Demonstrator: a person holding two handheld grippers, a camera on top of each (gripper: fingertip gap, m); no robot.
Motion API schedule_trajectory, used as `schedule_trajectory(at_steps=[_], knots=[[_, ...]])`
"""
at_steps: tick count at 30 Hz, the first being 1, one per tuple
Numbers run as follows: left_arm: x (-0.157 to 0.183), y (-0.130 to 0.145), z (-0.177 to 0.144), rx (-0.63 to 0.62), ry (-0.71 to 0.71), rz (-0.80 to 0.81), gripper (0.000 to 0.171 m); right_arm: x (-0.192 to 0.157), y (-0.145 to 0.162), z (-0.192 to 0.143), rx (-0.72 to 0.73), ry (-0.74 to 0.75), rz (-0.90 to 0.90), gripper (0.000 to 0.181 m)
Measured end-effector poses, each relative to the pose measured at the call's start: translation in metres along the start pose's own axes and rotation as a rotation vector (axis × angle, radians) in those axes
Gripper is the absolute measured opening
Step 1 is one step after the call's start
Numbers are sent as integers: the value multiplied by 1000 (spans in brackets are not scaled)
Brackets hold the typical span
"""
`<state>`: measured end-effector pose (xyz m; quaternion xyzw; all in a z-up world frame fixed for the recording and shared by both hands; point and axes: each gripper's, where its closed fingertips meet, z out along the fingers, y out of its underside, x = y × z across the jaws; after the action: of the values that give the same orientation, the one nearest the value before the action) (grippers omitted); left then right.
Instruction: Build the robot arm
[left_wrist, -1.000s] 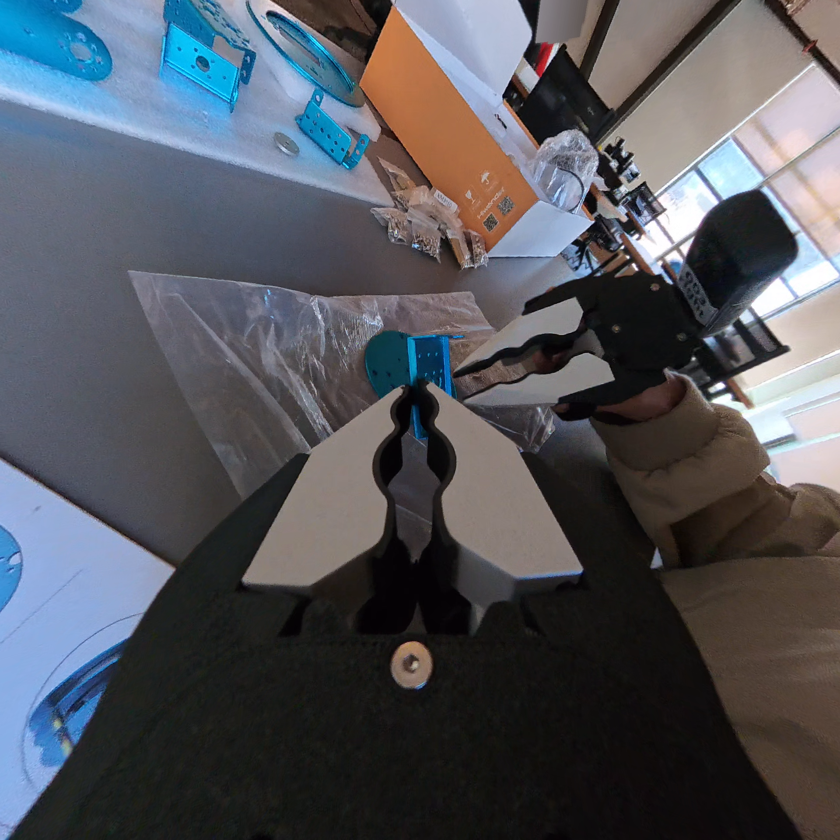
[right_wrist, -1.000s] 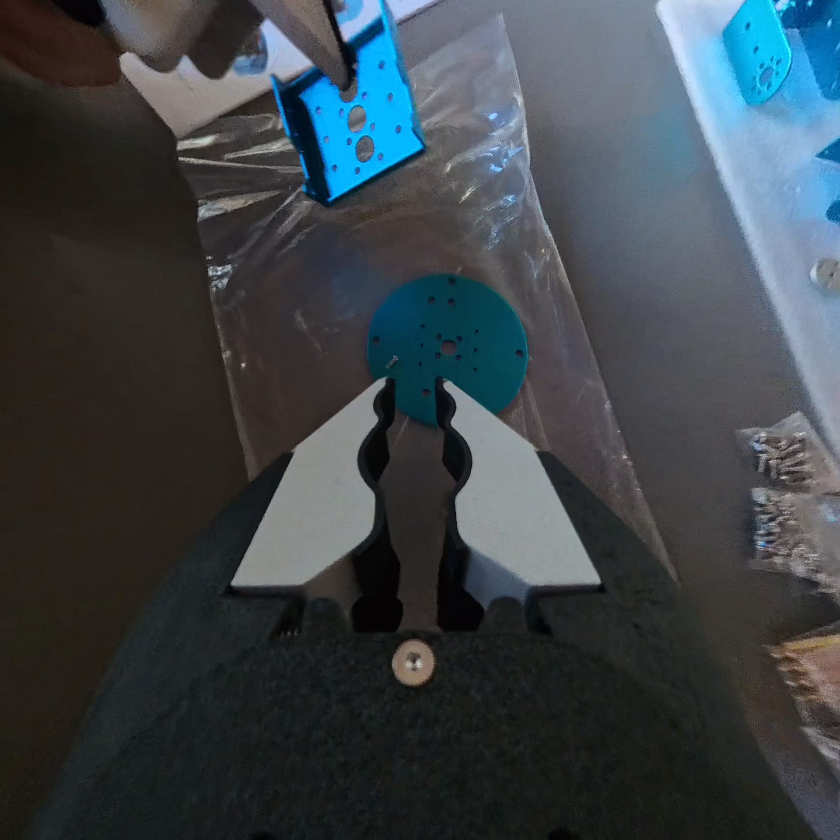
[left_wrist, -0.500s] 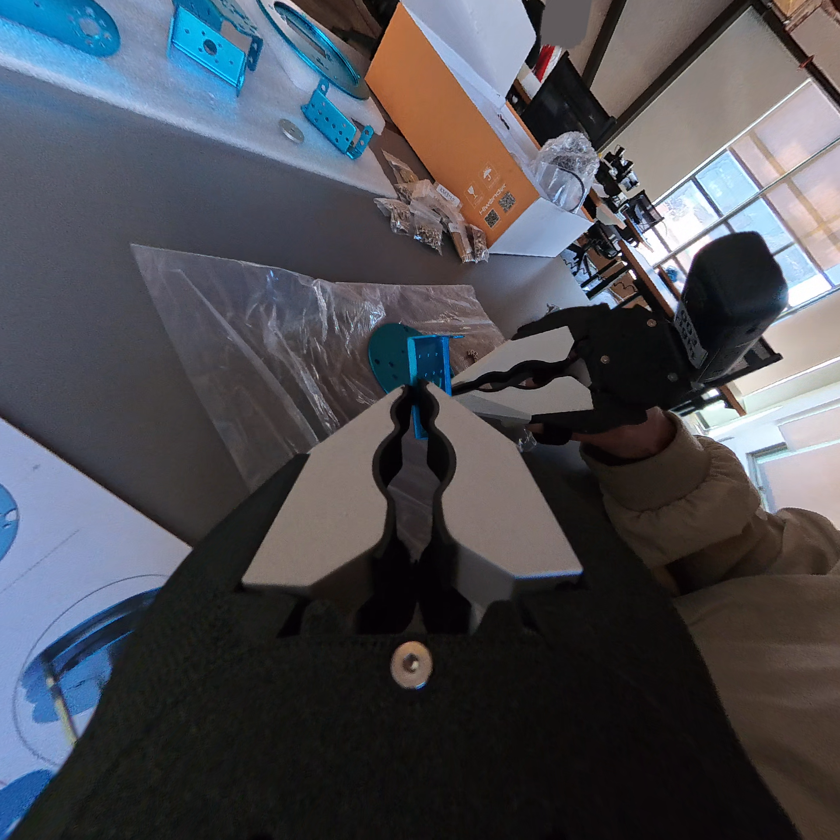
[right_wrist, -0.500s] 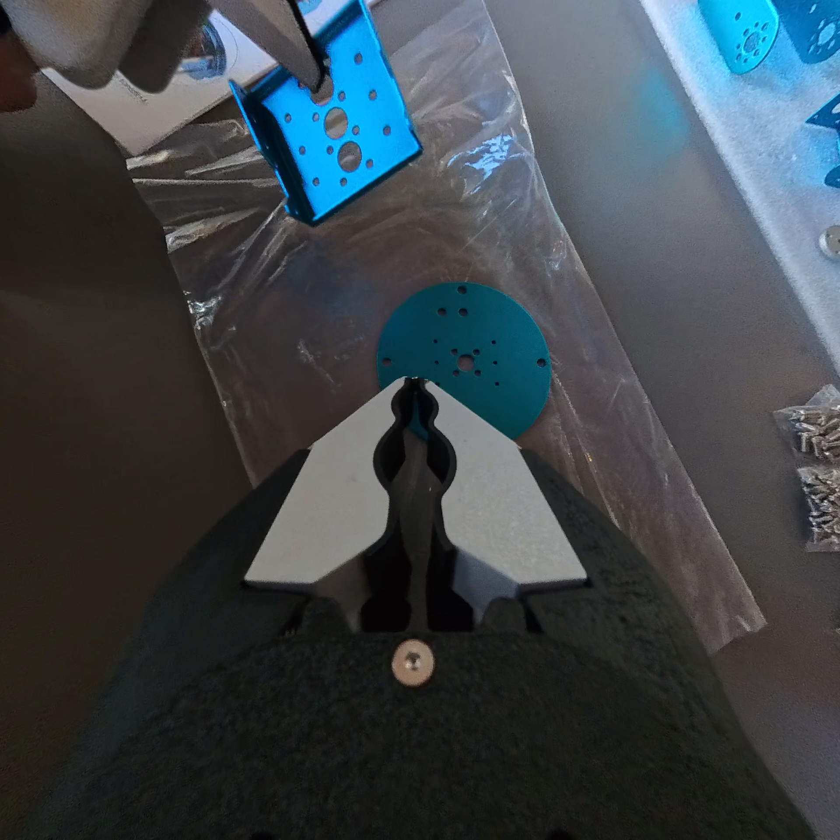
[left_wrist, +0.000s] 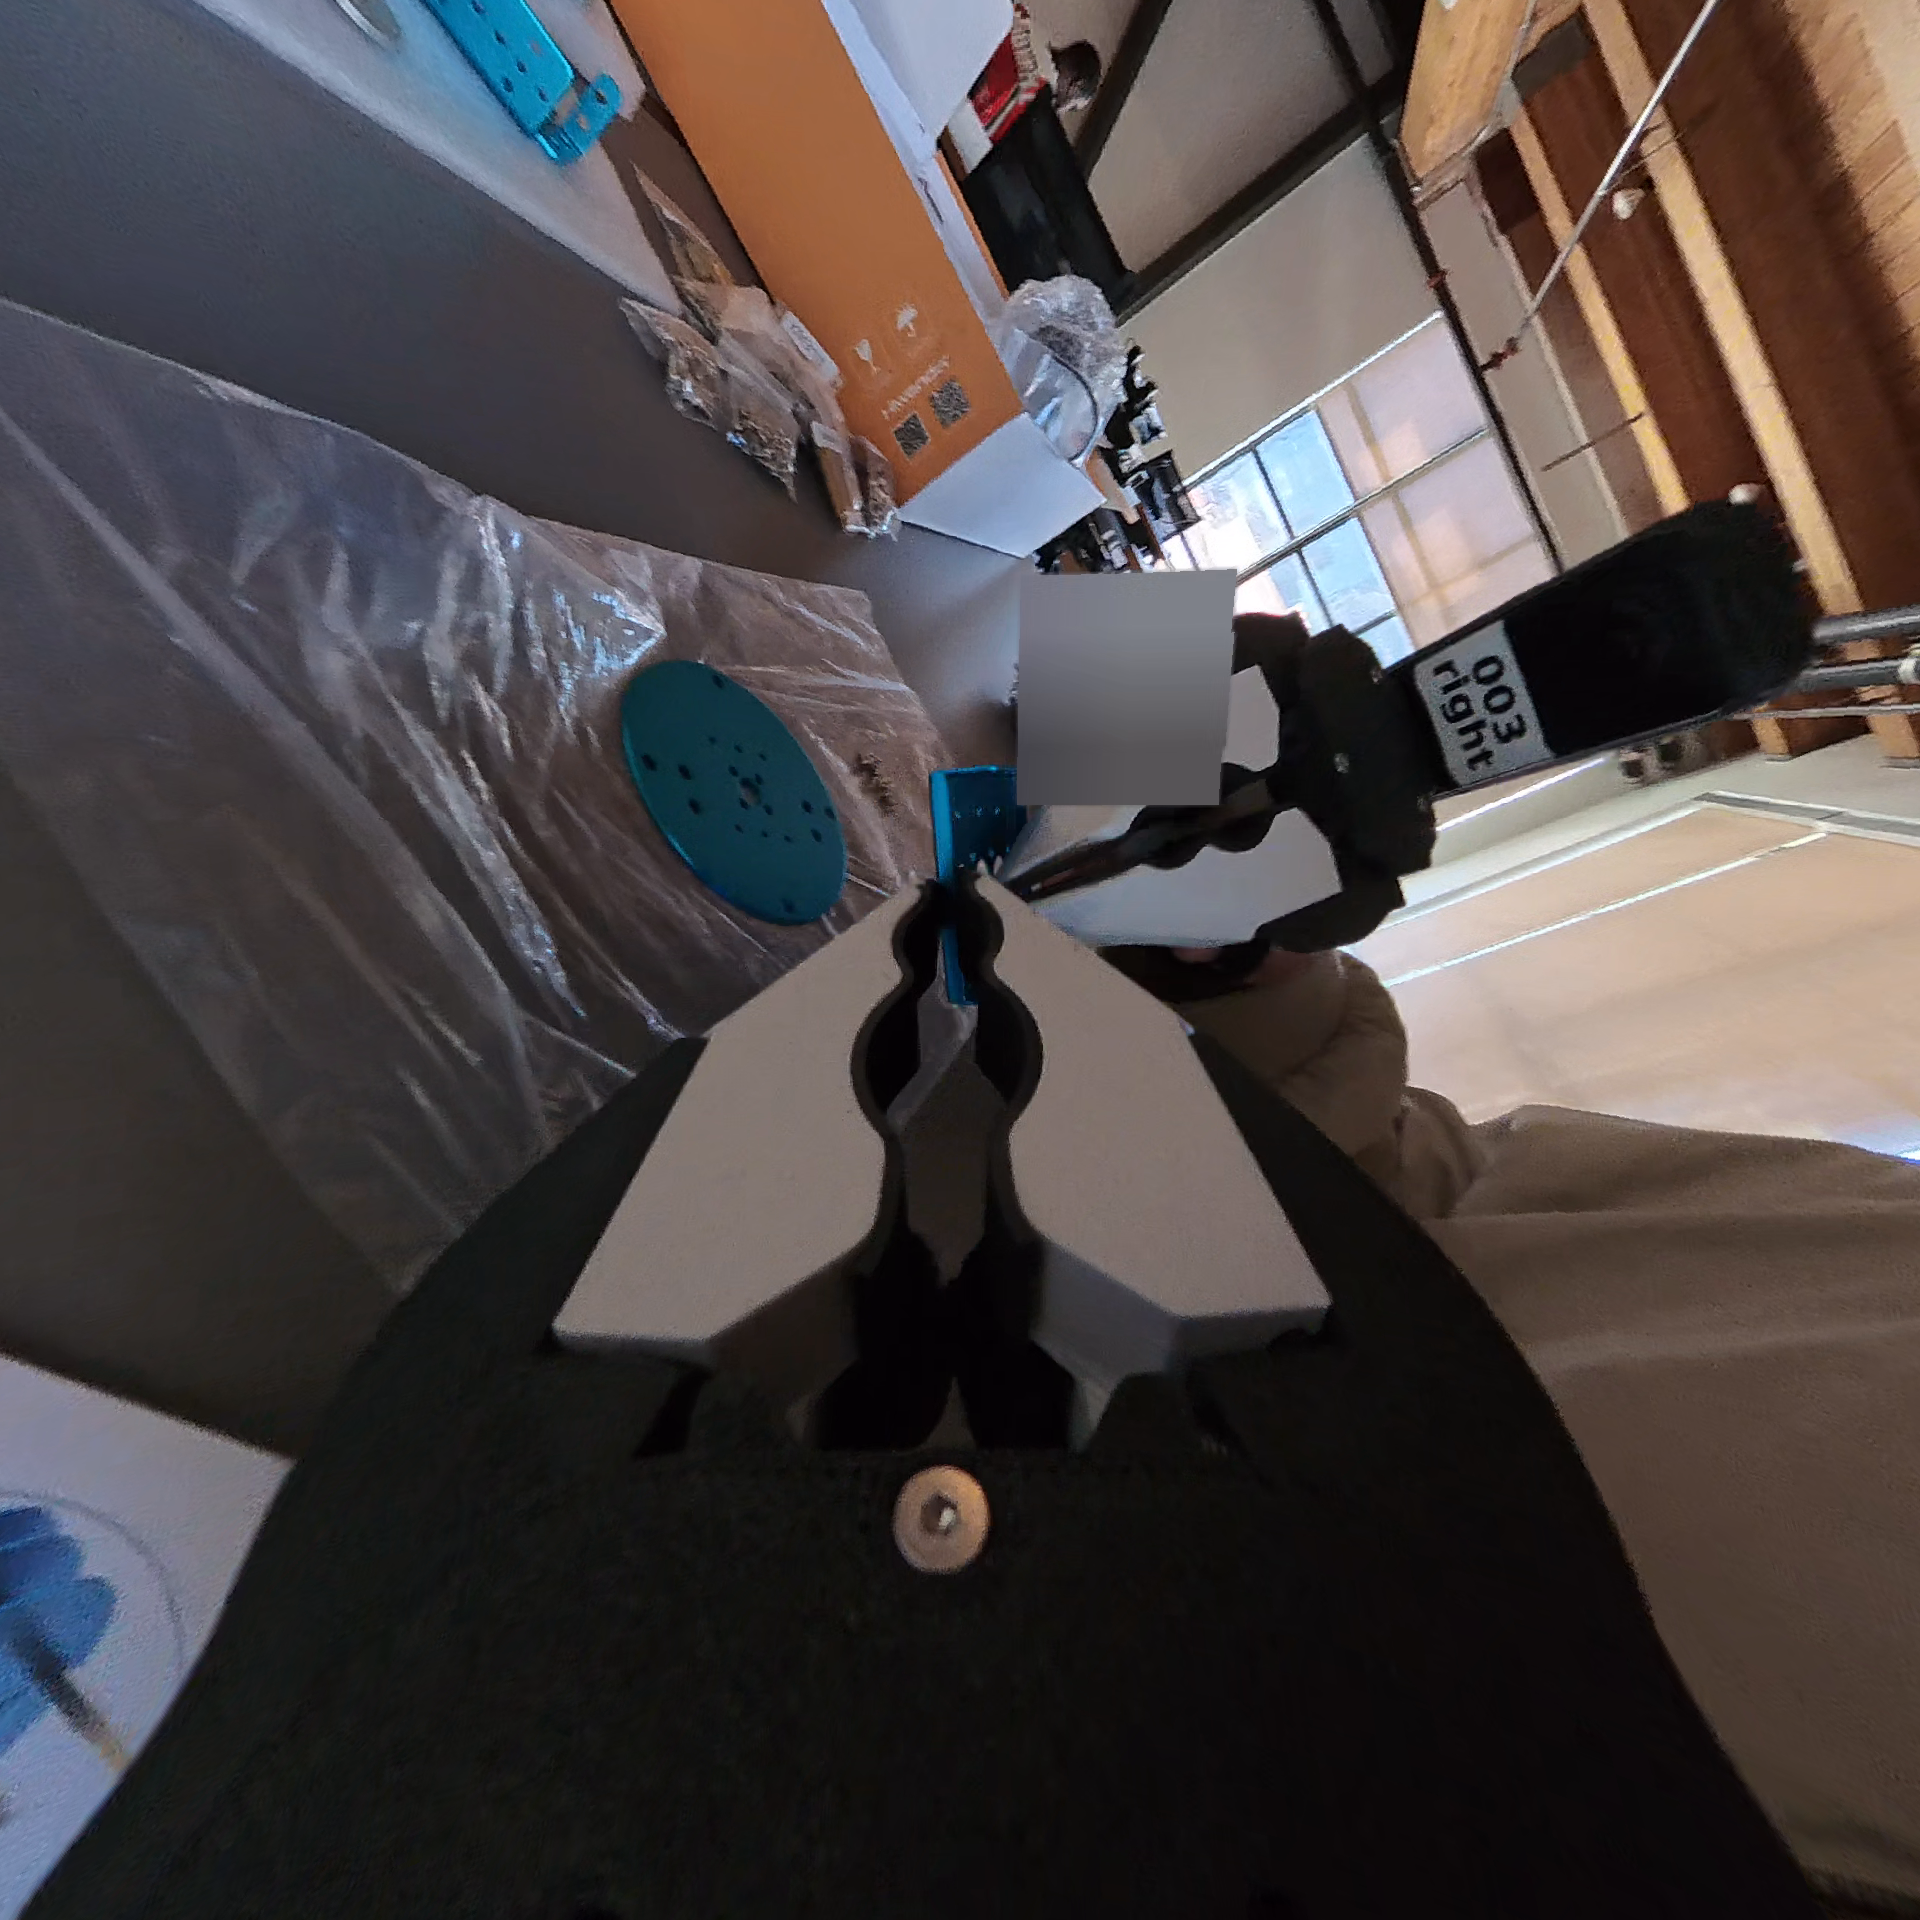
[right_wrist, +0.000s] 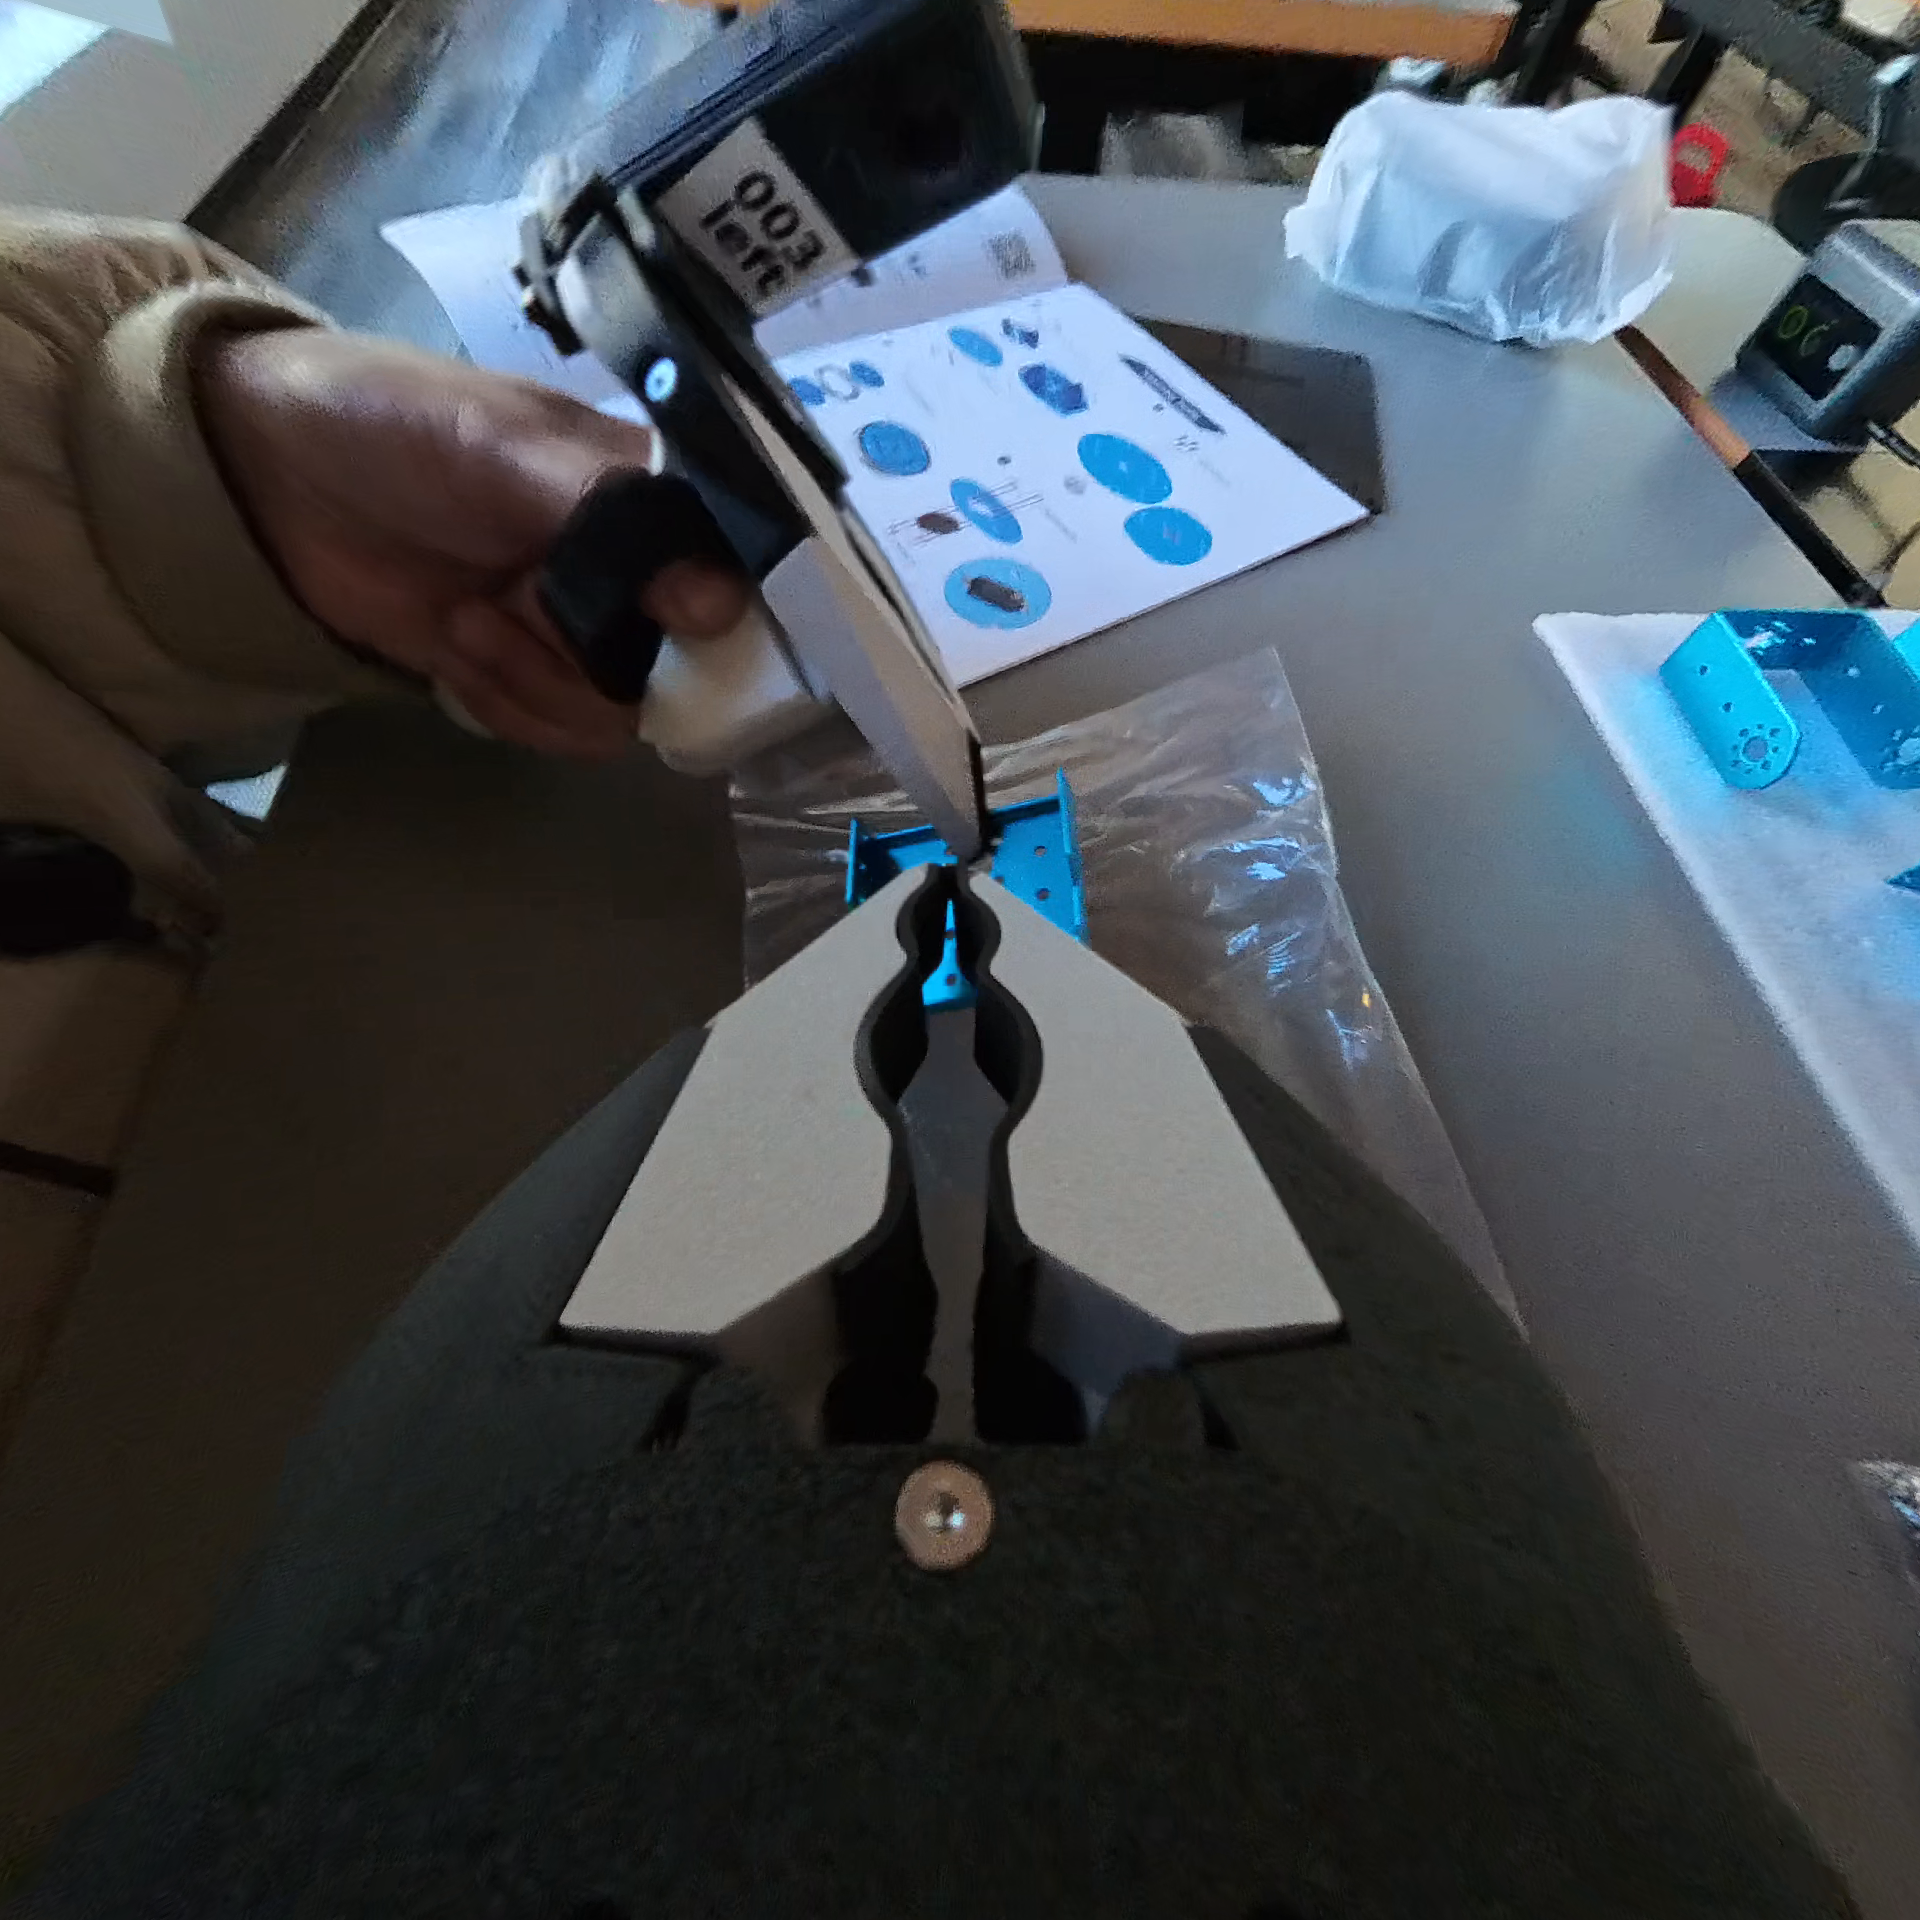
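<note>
Gripping one blue bracket (right_wrist: 1023, 862) from two sides, both grippers are meeting above the clear plastic bag (left_wrist: 343, 665) on the grey desk (right_wrist: 1538, 935). The left gripper (left_wrist: 948, 891) is pinching the bracket's edge; the right gripper (right_wrist: 948, 883) is clamping a flange of the same piece. A teal perforated disc (left_wrist: 730, 792) is lying flat on the bag, just beside them. An illustrated instruction sheet (right_wrist: 1049, 468) is lying beyond.

A grey table (left_wrist: 312, 239) fills the foreground under cool daylight. Beyond it, large gridded windows (left_wrist: 1351, 499) glow bright beside a pale wall (left_wrist: 1247, 239). Wooden beams (left_wrist: 1662, 260) run overhead, and the pale floor (left_wrist: 1662, 935) shines.
</note>
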<state>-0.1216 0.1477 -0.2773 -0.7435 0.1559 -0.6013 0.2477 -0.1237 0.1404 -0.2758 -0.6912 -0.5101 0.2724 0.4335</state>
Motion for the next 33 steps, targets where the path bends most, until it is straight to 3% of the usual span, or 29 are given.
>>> schedule_trajectory(at_steps=[13, 26, 33], knots=[[-1, 0, -3, 27, 26, -86, 1, -10, 4, 4, -125, -119, -42, 0], [-6, 7, 0, 8, 18, -169, 1, -10, 11, 3, -116, -133, -44, 2], [-16, 8, -3, -9, -88, -102, 1, -2, 8, -2, -45, -113, -13, 10]])
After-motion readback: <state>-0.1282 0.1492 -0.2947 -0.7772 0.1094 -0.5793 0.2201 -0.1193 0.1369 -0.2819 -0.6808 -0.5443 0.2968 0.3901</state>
